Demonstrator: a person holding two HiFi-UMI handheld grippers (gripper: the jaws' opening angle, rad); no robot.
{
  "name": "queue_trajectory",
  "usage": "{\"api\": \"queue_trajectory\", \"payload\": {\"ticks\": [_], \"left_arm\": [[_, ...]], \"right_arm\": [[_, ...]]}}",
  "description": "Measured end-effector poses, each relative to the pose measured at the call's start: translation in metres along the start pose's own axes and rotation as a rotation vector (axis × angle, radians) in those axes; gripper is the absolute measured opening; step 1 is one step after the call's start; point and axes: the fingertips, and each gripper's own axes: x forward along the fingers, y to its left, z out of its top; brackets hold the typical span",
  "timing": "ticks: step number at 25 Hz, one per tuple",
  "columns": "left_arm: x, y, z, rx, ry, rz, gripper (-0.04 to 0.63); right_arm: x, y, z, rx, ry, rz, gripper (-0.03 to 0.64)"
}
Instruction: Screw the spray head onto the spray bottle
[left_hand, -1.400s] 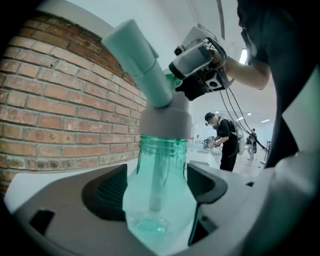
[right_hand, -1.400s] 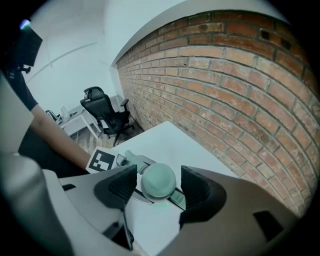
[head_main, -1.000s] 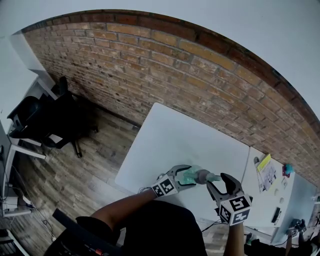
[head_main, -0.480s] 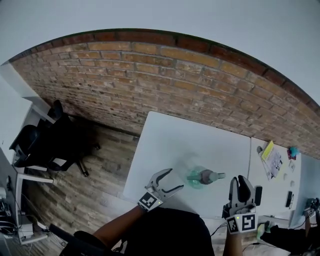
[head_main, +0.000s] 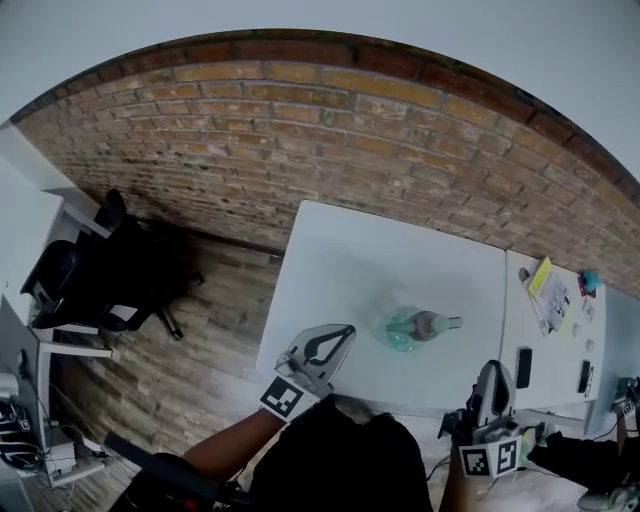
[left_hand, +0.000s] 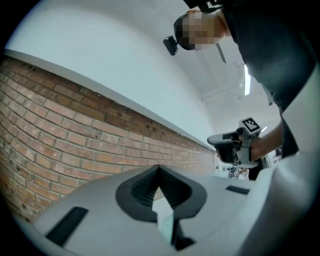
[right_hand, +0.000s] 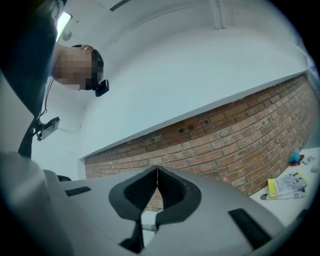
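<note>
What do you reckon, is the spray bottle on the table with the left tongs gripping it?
No. The spray bottle is on the table, but the left tongs have just closed on nothing, apart from it, per the head view.

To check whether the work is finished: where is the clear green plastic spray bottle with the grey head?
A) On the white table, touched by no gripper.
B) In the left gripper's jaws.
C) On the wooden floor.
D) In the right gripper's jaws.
A: in the head view the spray bottle rests on the white table, and the left gripper and right gripper are apart from it, jaws just closed on nothing.
</note>
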Motion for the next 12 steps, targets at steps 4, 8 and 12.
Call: {"api": "queue_trajectory", "payload": {"ticks": [4, 8, 12], "left_arm": [[-0.006, -0.044, 0.031, 0.085, -0.023, 0.042, 0.002], [-0.022, -0.107, 0.041, 0.081, -0.064, 0.109, 0.002], [-0.034, -0.193, 0.043, 0.048, -0.073, 0.179, 0.002]], "right_arm": [[-0.030, -0.003, -0.009, -0.094, 0.094, -0.010, 0.008], [-0.080, -0.002, -0.004, -0.121, 0.127, 0.027, 0.008], [-0.150, 0.001, 0.008, -0.135, 0.096, 0.145, 0.008]]}}
